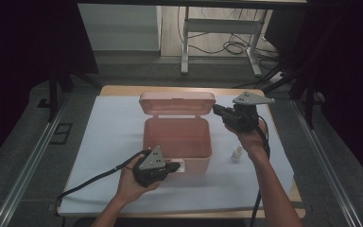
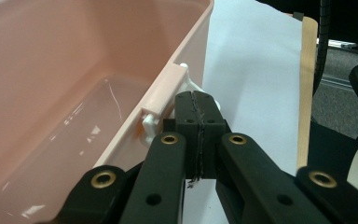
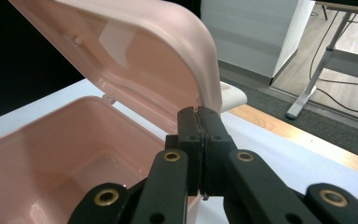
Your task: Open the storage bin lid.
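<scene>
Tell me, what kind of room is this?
Probably a lab or workshop set up for recording: a cloth-covered table with dark curtains at the sides, floor rails, and loose cables under a metal desk frame behind.

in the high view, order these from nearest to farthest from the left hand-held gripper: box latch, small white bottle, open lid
1. Box latch: on the pink box's near wall, right at the left hand-held gripper's shut tips.
2. Small white bottle: on the cloth, right of the box.
3. Open lid: standing up at the box's far edge.
</scene>
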`<action>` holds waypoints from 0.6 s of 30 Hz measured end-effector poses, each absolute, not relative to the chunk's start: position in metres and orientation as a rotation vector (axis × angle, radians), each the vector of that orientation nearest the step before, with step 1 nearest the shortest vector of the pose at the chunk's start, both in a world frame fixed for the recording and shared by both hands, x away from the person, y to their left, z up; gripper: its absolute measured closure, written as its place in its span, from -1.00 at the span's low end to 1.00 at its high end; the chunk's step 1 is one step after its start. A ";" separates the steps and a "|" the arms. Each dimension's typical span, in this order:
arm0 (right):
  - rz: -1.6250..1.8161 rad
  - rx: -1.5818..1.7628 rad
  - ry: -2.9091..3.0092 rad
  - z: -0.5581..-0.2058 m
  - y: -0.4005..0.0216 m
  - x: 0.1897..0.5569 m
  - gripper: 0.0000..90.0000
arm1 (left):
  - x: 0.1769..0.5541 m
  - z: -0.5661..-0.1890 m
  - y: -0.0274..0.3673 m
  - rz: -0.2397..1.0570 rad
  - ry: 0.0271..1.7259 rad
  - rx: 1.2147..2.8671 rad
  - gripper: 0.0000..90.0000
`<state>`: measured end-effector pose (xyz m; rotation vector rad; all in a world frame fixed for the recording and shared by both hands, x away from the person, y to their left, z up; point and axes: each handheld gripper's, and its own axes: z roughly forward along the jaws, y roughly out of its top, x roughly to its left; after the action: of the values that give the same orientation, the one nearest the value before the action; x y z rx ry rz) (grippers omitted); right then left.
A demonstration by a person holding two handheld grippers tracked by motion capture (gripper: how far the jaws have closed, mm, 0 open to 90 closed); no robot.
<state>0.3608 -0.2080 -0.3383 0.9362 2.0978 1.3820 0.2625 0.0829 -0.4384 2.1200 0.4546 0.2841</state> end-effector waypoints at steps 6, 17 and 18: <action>1.375 0.953 2.098 -0.337 -0.209 0.368 0.97 | 0.262 -0.438 0.083 0.284 0.454 2.120 1.00; 1.359 0.993 2.093 -0.337 -0.208 0.386 0.97 | 0.262 -0.438 0.083 0.288 0.454 2.121 1.00; 1.359 0.995 2.094 -0.337 -0.208 0.387 0.97 | 0.262 -0.438 0.083 0.289 0.453 2.122 1.00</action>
<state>0.3871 -0.2079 -0.3373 0.9947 2.0941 1.3587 0.2622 0.0830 -0.4383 2.1220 0.4533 0.2886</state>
